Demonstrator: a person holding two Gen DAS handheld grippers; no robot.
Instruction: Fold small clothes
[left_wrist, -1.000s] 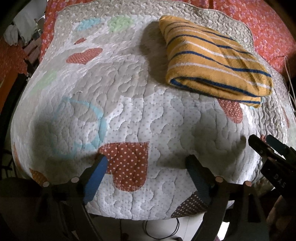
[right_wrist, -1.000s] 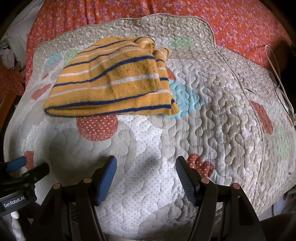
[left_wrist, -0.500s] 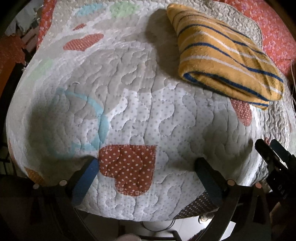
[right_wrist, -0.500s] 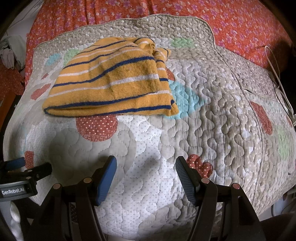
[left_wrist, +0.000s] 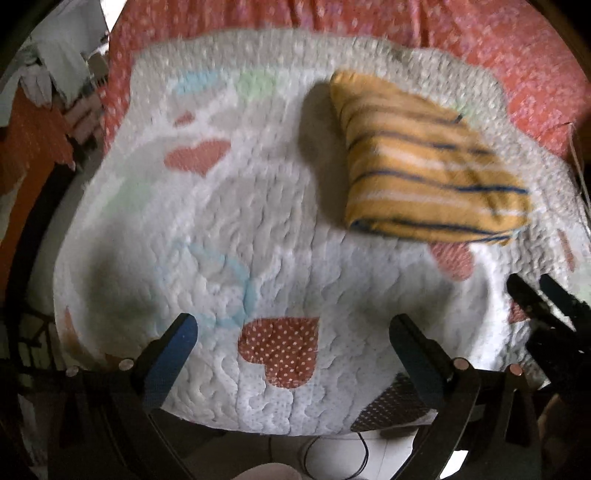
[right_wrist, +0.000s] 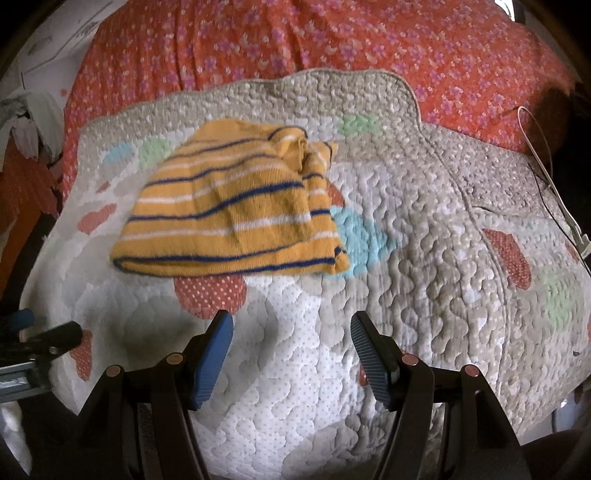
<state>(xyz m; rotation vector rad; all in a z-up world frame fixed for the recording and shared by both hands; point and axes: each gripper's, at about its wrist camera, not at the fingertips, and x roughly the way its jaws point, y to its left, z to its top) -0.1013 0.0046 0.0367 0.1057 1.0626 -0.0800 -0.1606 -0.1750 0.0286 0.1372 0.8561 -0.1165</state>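
left wrist view: no legible writing; left gripper (left_wrist: 293, 341) fingers wide, right gripper (right_wrist: 291, 349) fingers wide, both empty.

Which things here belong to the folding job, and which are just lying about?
Job:
- striped garment, folded, on the quilt
- quilt, the work surface
- left gripper and right gripper, both open and empty

Lying about:
- floral bedspread
- white cable at the quilt's right edge
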